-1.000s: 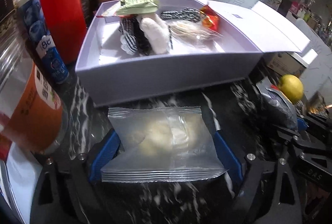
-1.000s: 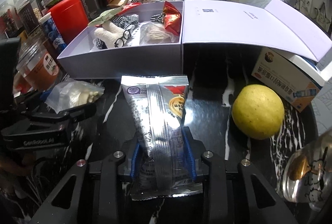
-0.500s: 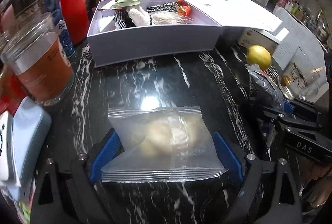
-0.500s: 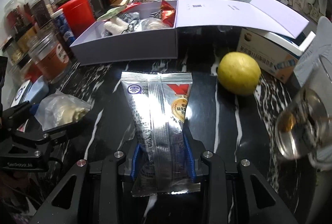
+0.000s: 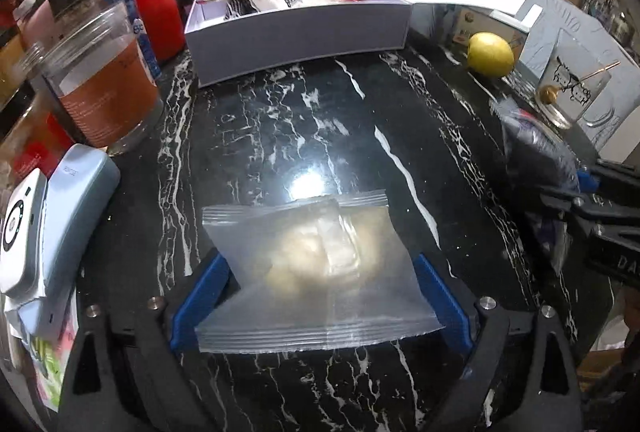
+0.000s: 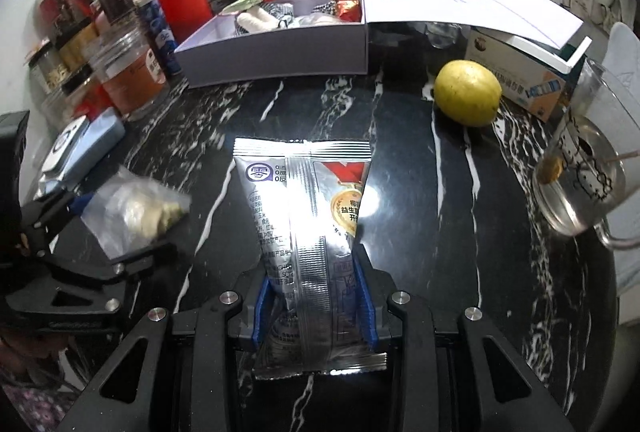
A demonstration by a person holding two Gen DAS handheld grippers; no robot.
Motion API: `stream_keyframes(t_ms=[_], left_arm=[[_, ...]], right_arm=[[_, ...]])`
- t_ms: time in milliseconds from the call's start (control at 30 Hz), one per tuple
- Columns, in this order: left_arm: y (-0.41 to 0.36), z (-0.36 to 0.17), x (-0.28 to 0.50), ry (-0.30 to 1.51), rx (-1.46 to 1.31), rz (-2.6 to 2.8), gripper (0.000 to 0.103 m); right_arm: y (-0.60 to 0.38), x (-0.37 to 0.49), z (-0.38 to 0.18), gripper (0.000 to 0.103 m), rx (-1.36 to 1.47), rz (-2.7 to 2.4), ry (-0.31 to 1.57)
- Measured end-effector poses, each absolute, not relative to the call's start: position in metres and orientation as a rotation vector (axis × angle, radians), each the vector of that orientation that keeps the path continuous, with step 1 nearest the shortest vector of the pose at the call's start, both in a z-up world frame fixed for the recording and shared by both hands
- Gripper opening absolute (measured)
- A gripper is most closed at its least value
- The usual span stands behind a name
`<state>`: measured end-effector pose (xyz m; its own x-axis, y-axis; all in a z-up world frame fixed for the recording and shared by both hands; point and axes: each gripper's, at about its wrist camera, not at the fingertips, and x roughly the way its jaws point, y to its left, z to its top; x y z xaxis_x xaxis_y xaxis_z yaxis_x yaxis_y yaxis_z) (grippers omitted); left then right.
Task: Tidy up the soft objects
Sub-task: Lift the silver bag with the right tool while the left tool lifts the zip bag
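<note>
My left gripper [image 5: 320, 259] holds a clear packet [image 5: 316, 272] with pale lumps inside, flat between its blue pads over the black marble table [image 5: 304, 120]. Its jaws are opening, and the pads still touch the packet's side edges. The packet sits slightly askew. In the right wrist view that packet [image 6: 136, 208] hangs in the left gripper [image 6: 120, 232] at the lower left. My right gripper [image 6: 314, 272] is shut on a silver foil snack packet [image 6: 304, 200] that stands upright. An open lavender box [image 5: 296, 32] of soft items lies at the back.
A lemon [image 6: 467, 98] lies right of the box, by a carton [image 6: 532, 88] under the box lid. A glass mug [image 6: 580, 184] stands at the right. Jars [image 5: 104, 84], a red canister [image 5: 154, 0] and a blue-grey case [image 5: 76, 216] line the left.
Both grippers have drawn back from the lavender box across the table, each still carrying its packet. The clear packet has tilted a little between the left pads.
</note>
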<state>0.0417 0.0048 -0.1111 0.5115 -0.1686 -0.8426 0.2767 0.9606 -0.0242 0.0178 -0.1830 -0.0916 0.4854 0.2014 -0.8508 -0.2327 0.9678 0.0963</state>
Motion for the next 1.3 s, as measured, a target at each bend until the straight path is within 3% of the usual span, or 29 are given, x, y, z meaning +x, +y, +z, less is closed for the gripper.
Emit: stream_keyframes(t_ms=[367,667,867,1300], left_arm=[[0.014,-0.112,0.042,0.958,0.101,-0.257,0.098],[0.023,-0.109,0.039,0.935,0.024,-0.248,0.093],[0.028,-0.102,0.036,0.925,-0.008,-0.246,0.093],[0.031,-0.071,0.025,0.845,-0.037,-0.282,0.093]], right_arm=[[-0.181,0.017,-0.096,0.056,-0.011,0.248,1.044],[-0.179,0.021,-0.100,0.057,-0.014,0.251,1.041],[-0.182,0.019,-0.098,0.035,0.006,0.237,1.019],[-0.174,0.003,-0.085,0.031,0.010,0.275,0.967]])
